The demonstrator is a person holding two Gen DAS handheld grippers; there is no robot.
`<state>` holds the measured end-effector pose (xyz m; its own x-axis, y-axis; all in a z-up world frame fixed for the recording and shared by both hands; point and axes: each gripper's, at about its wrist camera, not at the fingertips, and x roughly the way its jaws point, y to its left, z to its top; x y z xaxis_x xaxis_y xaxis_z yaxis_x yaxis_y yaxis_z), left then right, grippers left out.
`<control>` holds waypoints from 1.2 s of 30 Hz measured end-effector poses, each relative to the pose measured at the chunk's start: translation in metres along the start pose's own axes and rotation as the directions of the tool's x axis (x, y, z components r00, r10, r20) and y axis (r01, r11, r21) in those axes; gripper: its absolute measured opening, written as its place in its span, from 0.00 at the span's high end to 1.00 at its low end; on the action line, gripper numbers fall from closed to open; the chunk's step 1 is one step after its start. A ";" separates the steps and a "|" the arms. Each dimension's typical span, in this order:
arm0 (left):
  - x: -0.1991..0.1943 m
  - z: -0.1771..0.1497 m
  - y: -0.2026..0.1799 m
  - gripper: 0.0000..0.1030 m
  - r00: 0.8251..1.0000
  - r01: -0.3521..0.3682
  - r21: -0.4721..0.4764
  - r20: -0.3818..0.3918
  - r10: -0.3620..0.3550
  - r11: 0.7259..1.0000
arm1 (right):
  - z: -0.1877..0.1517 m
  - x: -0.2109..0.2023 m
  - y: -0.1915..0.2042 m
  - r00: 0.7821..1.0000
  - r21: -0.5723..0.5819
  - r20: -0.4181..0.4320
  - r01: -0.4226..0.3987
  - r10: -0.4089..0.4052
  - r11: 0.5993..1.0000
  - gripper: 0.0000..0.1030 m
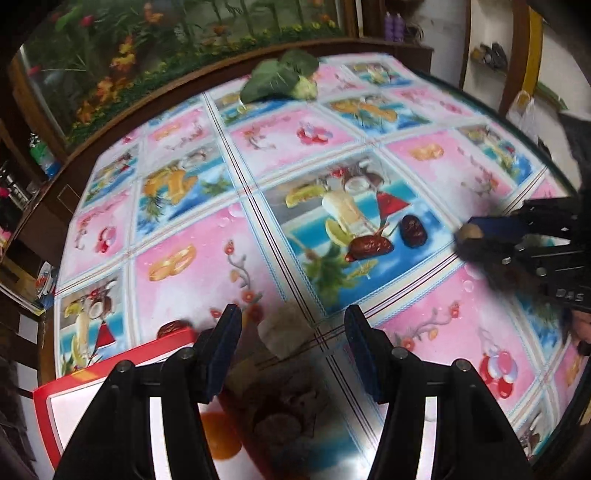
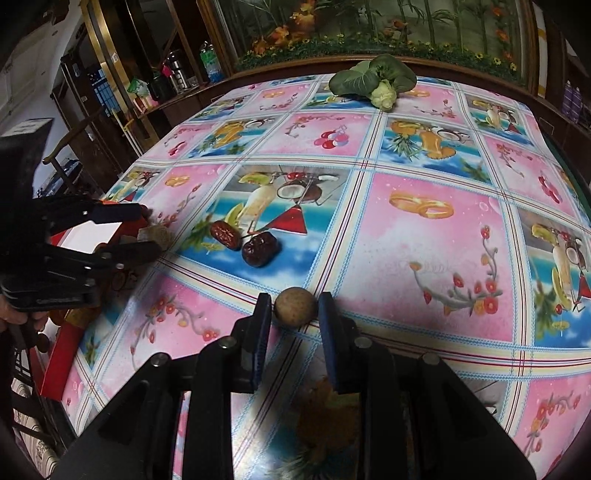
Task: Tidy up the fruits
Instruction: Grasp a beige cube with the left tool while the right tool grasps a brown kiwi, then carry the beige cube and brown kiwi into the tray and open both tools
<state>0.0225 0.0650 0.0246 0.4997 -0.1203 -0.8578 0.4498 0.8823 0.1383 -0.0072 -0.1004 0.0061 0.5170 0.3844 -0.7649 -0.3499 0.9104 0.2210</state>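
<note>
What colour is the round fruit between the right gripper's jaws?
Tan-brown round fruit; clearest in the right wrist view.

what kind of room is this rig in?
Probably a home dining or living room: a table with a fruit-print tablecloth, a wood-framed floral panel behind it, and a side shelf holding bottles and flasks.

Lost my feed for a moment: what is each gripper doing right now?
Left gripper: open, fingers apart, holding nothing.
Right gripper: closed on the small round brown fruit.

A table (image 2: 424, 258) covered by a pink-and-blue fruit-print cloth. Two dried red dates (image 2: 243, 240) lie near its middle; a leafy green vegetable (image 2: 373, 81) beyond them, a red-rimmed tray (image 1: 74, 391) nearer the edge.
</note>
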 end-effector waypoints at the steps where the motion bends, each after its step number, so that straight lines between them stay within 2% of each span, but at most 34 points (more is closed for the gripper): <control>1: 0.004 0.000 0.001 0.49 1.000 0.009 -0.007 -0.011 -0.009 1.000 | 0.000 0.000 0.000 1.000 0.002 0.001 0.001 -0.001 1.000 0.75; 2: 0.007 -0.001 0.002 0.55 1.000 0.019 -0.014 -0.022 -0.020 1.000 | 0.000 0.000 -0.001 1.000 0.004 0.001 0.001 -0.001 1.000 0.75; 6: 0.008 -0.002 0.004 0.61 0.998 0.063 -0.048 -0.009 -0.063 0.997 | 0.001 0.000 -0.002 1.000 0.018 0.001 -0.005 0.005 1.000 0.75; 8: 0.008 -0.002 0.002 0.70 0.997 0.083 -0.052 -0.004 -0.083 0.995 | 0.001 -0.002 -0.005 1.000 0.033 0.009 -0.013 0.012 0.999 0.75; 12: 0.003 -0.007 0.000 0.70 0.996 0.085 -0.116 0.006 -0.084 0.990 | 0.005 -0.014 -0.015 0.997 0.076 0.074 -0.030 0.024 0.997 0.76; 16: -0.023 -0.014 -0.013 0.70 0.991 0.116 -0.150 0.089 -0.103 0.982 | 0.007 -0.032 -0.032 0.985 0.148 0.175 -0.028 0.002 0.989 0.76; 19: -0.063 -0.026 -0.027 0.70 0.974 0.144 -0.168 0.196 -0.110 0.975 | 0.009 -0.038 -0.040 0.976 0.184 0.218 -0.019 -0.022 0.983 0.76; 24: -0.138 -0.070 -0.042 0.70 0.935 0.112 -0.180 0.352 -0.042 0.977 | 0.008 -0.052 -0.047 0.948 0.205 0.312 -0.003 -0.063 0.979 0.76; 26: -0.162 -0.094 -0.040 0.70 0.921 0.068 -0.206 0.389 0.018 0.976 | 0.005 -0.059 -0.043 0.936 0.192 0.343 0.010 -0.076 0.981 0.76; 28: -0.181 -0.117 -0.028 0.70 0.911 0.006 -0.249 0.400 0.098 0.968 | 0.004 -0.061 -0.030 0.936 0.171 0.346 0.008 -0.067 0.985 0.76; 30: -0.190 -0.135 -0.015 0.70 0.909 -0.030 -0.295 0.390 0.150 0.955 | 0.002 -0.062 -0.006 0.939 0.126 0.343 -0.021 -0.024 0.992 0.76; 32: -0.194 -0.153 0.003 0.70 0.909 -0.023 -0.344 0.384 0.163 0.939 | -0.001 -0.065 0.027 0.937 0.062 0.348 -0.057 0.032 0.996 0.76; 36: -0.187 -0.175 0.032 0.70 0.917 -0.064 -0.414 0.333 0.217 0.908 | -0.007 -0.056 0.103 0.935 -0.048 0.292 -0.195 0.200 0.980 0.75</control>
<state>-0.1864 0.1956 0.1025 0.8028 -0.0707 -0.5920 0.0702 0.9972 -0.0240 -0.0780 -0.0291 0.0679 0.6415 0.5866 -0.4943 -0.4807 0.8096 0.3368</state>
